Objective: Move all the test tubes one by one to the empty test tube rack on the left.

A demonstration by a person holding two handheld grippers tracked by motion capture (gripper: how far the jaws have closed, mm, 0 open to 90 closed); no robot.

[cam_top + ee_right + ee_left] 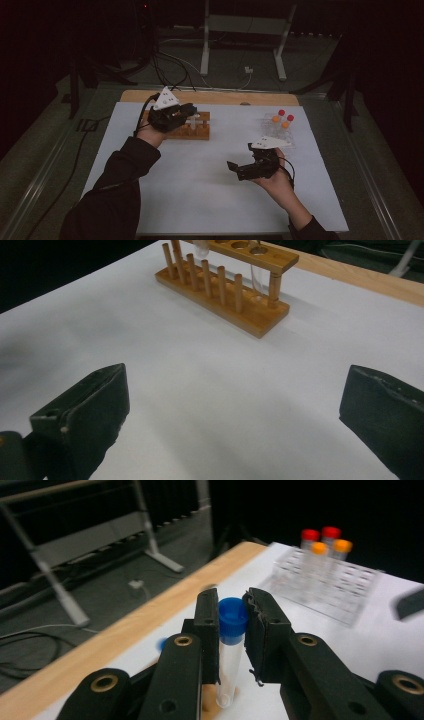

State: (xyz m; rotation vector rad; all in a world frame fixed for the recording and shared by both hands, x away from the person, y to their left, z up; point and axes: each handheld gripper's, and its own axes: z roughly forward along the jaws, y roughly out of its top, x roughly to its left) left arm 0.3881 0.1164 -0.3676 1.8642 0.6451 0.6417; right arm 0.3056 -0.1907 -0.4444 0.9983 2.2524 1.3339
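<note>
At upper left of the high view, my left gripper [186,116] hung over the wooden rack [197,131], jaws pinching a blue-capped tube [231,650].

From the left gripper view I saw the tube upright between the jaws, its blue cap level with their tips and its clear lower end close above pale wood. My right gripper [239,171] sat at lower right of centre above the white sheet [200,190] on the tabletop, jaws spread wide with nothing between them, well apart from the rack. Red and orange capped tubes [282,119] stood in a clear tray [292,142] at upper right.
</note>
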